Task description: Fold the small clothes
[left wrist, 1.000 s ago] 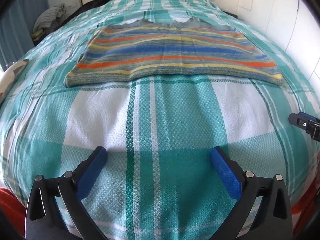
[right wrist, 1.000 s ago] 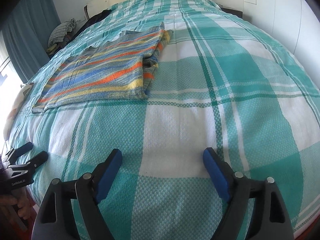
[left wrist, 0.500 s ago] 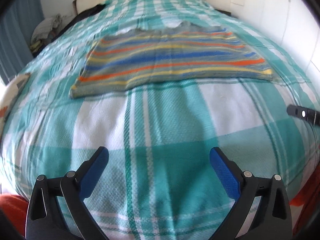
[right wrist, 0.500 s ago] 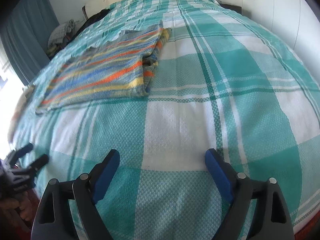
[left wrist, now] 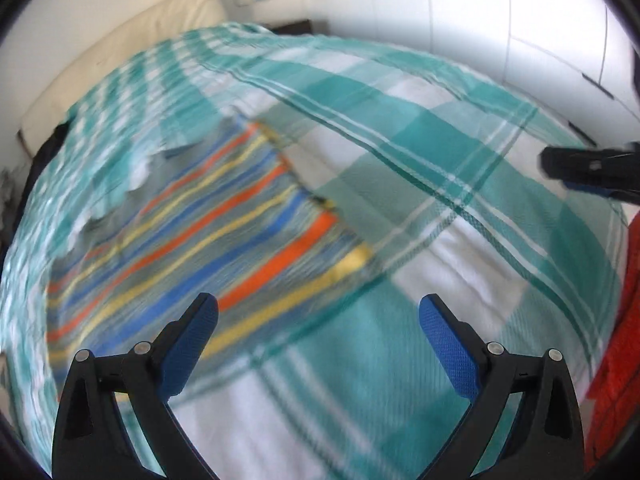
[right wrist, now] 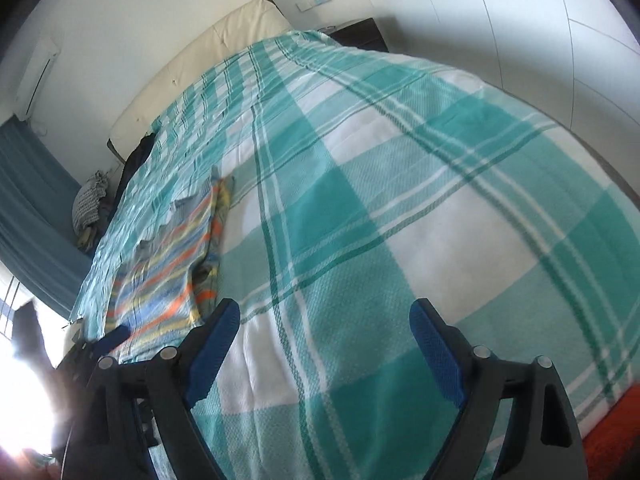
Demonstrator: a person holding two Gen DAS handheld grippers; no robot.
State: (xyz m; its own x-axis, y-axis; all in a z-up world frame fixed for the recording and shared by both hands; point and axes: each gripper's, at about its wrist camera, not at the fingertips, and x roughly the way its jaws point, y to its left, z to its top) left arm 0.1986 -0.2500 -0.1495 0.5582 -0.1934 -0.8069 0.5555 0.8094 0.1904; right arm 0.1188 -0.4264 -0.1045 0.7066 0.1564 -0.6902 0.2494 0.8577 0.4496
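The striped top (left wrist: 208,236) is lying flat on the checked bed cover (left wrist: 460,280), left of centre in both frames. The left gripper (left wrist: 318,322) and right gripper (right wrist: 324,326) are hovering with jaws released, grasping nothing.

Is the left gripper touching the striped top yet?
Apart. The left wrist view shows the left gripper open and empty, hovering above the striped top, pads clear of the fabric.

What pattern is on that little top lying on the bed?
Stripes: orange, yellow and blue on grey. The top shows largest in the left wrist view.
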